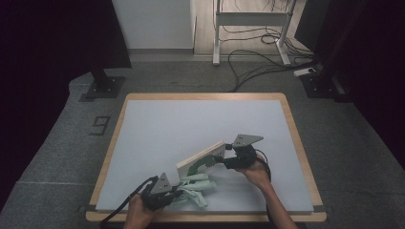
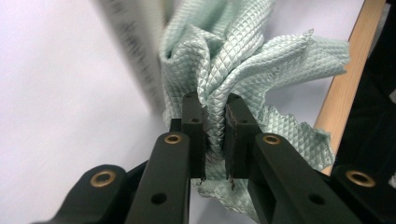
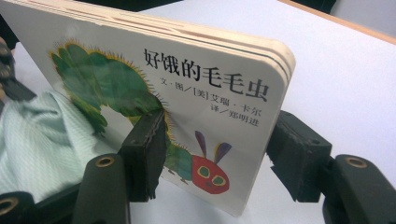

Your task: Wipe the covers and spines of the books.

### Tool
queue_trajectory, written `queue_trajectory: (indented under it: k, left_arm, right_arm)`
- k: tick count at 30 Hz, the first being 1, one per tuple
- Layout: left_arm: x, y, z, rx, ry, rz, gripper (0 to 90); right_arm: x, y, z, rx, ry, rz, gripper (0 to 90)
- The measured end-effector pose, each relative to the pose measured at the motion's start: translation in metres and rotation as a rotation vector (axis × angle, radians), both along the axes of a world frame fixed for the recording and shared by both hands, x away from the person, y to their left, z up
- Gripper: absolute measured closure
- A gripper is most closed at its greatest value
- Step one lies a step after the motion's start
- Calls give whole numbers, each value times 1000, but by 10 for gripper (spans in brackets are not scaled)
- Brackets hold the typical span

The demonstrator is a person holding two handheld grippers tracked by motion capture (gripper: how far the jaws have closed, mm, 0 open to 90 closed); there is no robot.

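A white board book [image 1: 203,160] with a green caterpillar on its cover [image 3: 187,70] stands tilted on one edge near the table's front middle. My right gripper [image 1: 223,160] is shut on its right end, one pad on the cover and the other behind it [image 3: 219,131]. A crumpled pale green cloth [image 1: 197,188] lies against the book's lower left end. My left gripper [image 1: 175,193] comes in from the front left and is shut on a bunched fold of that cloth [image 2: 233,60], with the fabric pinched tight between its pads [image 2: 212,109].
The work surface is a white mat [image 1: 191,119] on a wooden table [image 1: 296,138], whose front edge runs just behind the cloth. On the grey floor beyond stand a white frame [image 1: 248,28] with loose cables and two black stand bases [image 1: 102,88].
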State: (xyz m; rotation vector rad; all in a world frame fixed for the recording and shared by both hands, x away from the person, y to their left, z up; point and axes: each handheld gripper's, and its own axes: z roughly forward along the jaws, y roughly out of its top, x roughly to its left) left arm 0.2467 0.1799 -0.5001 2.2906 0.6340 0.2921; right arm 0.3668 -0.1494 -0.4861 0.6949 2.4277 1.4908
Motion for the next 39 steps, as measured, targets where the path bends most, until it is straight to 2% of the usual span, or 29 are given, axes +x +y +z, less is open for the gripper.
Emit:
queue_trajectory:
  k: [5,7,9,12,16,18,22,28,32,37,39]
  left_arm:
    - [1,17,3,4,0,36,806]
    - [7,28,3,-6,1,65,804]
    - [12,31,1,-12,6,77,802]
    - [18,25,-7,-7,11,69,797]
    - [25,18,-15,-38,26,53,788]
    - [30,18,-16,-59,42,42,782]
    - [31,18,-14,-58,38,34,783]
    - [31,21,4,-82,24,19,783]
    - [31,22,24,-89,-1,6,783]
    - [32,26,48,-114,-13,-13,783]
    - [32,26,57,-112,-19,-18,782]
  right_arm:
    - [0,1,0,-2,1,-2,390]
    - [-1,1,0,-5,-1,-3,391]
    - [-1,0,0,-6,-4,-2,391]
    - [-1,0,0,-4,-5,-1,392]
    - [-2,0,-1,1,-12,-3,391]
    - [-3,-1,-1,4,-15,1,391]
    - [-4,-2,-2,9,-20,2,393]
    - [-5,-2,-2,13,-26,-2,397]
    - [-5,-3,-2,12,-23,0,400]
    - [-5,-3,-2,10,-26,-1,400]
    - [-5,-3,-2,10,-26,-2,401]
